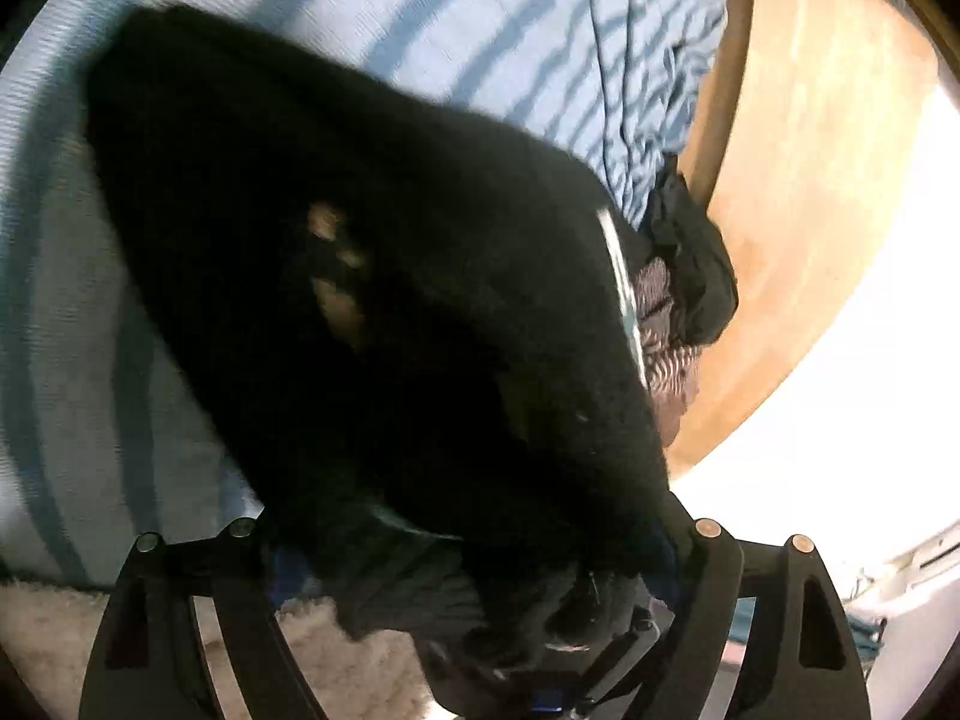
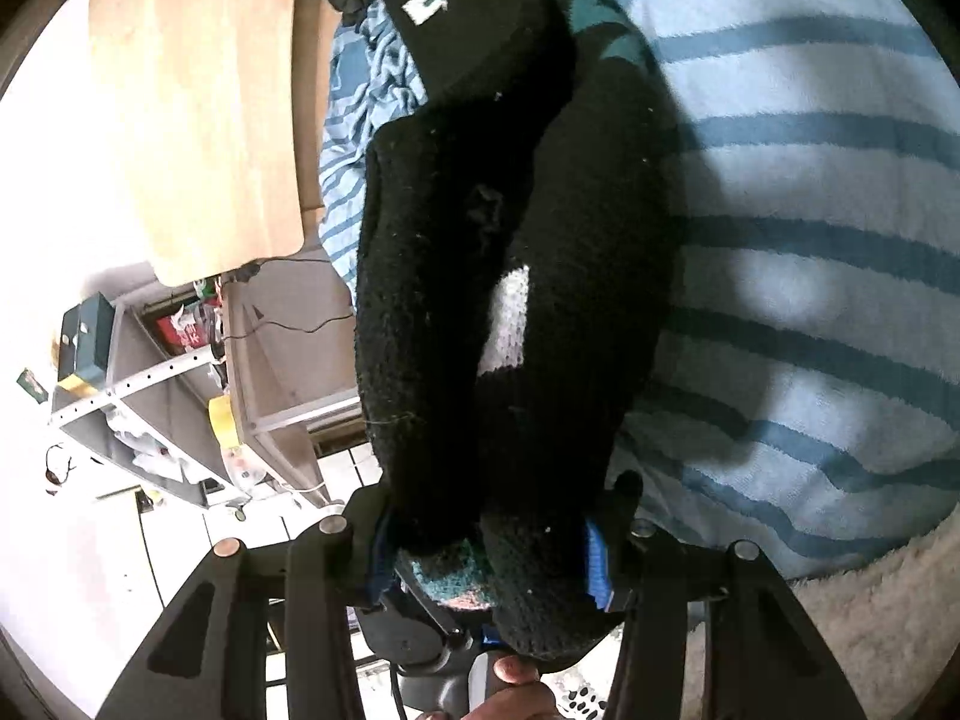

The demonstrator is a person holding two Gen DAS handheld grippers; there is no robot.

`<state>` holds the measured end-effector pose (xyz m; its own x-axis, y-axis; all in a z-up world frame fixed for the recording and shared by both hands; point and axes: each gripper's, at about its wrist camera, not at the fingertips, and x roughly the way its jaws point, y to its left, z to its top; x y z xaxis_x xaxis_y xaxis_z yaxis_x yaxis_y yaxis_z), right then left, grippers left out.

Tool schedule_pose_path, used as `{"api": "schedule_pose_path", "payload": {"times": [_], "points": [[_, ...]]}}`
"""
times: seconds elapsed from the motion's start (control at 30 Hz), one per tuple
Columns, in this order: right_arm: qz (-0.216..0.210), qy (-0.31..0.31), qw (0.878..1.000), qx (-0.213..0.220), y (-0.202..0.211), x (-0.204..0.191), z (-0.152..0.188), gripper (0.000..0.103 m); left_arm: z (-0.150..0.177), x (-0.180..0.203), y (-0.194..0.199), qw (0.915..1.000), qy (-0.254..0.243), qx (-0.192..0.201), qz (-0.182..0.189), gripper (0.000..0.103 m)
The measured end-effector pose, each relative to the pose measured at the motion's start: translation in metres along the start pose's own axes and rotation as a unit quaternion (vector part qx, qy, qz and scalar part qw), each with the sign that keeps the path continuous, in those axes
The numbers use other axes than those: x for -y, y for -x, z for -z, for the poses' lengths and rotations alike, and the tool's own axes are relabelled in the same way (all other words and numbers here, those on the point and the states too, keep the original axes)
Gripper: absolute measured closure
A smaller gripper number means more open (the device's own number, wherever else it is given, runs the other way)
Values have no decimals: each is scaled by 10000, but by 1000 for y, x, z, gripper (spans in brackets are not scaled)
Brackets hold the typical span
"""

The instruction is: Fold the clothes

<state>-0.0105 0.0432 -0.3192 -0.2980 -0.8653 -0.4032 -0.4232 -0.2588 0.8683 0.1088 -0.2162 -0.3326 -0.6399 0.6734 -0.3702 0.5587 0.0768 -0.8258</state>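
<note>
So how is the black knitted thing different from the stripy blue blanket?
The black knit garment hangs pinched in the right gripper; the striped blanket lies spread underneath. The garment is nearly all black with a white patch; the blanket is pale blue with darker stripes. Both are soft fabric.

This looks like a lived-in bedroom at home: a blue-striped bedspread [image 2: 810, 240] covers a bed with a pale wooden headboard [image 2: 192, 108], a shaggy cream rug [image 2: 870, 618] lies beside it, and a cluttered grey open shelf [image 2: 180, 414] stands on white floor tiles [image 2: 180, 552].
</note>
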Motion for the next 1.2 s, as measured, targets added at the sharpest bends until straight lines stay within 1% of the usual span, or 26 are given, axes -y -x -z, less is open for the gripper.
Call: {"api": "schedule_pose_path", "payload": {"times": [0.03,0.07,0.1,0.13,0.17,0.2,0.23,0.3,0.33,0.37,0.47,0.57,0.6,0.7,0.8,0.83,0.9,0.93,1.03,1.07,1.1,1.13,1.17,1.2], "points": [[-4,-32,10000,-6,-1,3,0,51,1,4,-3,9999,-127,-27,-9,23],[7,-43,10000,-14,1,4,2,51,1,7,-2,9997,-226,35,-86,25],[67,-15,10000,-41,6,5,4,51,1,10,-1,9993,-324,97,-164,33],[190,34,9998,-88,5,4,3,50,0,13,0,9987,-417,149,-245,44],[358,84,9992,-129,2,1,2,44,-1,14,0,9981,-476,138,-354,50],[555,112,9983,-168,4,0,2,40,-3,15,0,9974,-524,116,-473,54],[737,146,9971,-135,8,-3,1,36,-3,16,2,9971,-539,122,-523,57],[1029,259,9943,129,24,-10,-4,29,-3,19,4,9955,-678,128,-652,59],[1174,316,9922,261,31,-14,-6,23,-3,22,5,9941,-788,128,-728,61],[1267,362,9907,339,34,-17,-10,18,-3,25,7,9926,-898,129,-804,61],[1348,458,9891,377,28,-29,-25,15,-3,30,9,9872,-1223,131,-1016,64],[1429,555,9873,414,22,-41,-39,15,0,37,11,9814,-1452,130,-1249,64],[1460,567,9870,364,13,-47,-43,15,1,41,11,9790,-1534,130,-1334,65],[1513,565,9868,110,-16,-49,-51,15,-4,49,7,9763,-1616,121,-1431,65],[1797,686,9813,126,-28,-44,-59,12,-7,54,5,9745,-1670,93,-1496,65],[1855,708,9800,99,-32,-39,-63,8,-8,53,5,9754,-1634,78,-1477,65],[1755,575,9828,-21,-41,-29,-71,5,-9,53,5,9771,-1571,50,-1432,65],[1616,469,9857,-54,-46,-25,-74,1,-10,53,6,9776,-1559,37,-1417,65],[1052,245,9941,-44,-49,-4,-77,1,-10,54,8,9776,-1552,13,-1422,66],[860,199,9961,4,-51,2,-77,4,-10,54,9,9769,-1566,4,-1452,66],[701,136,9974,45,-53,6,-75,10,-10,55,9,9749,-1601,-4,-1545,67],[583,51,9983,77,-55,8,-72,20,-11,57,10,9726,-1646,1,-1641,68],[500,29,9986,141,-56,7,-69,26,-12,59,12,9705,-1693,3,-1719,68],[462,88,9986,244,-54,5,-63,29,-14,61,15,9701,-1747,-23,-1686,69]]}}
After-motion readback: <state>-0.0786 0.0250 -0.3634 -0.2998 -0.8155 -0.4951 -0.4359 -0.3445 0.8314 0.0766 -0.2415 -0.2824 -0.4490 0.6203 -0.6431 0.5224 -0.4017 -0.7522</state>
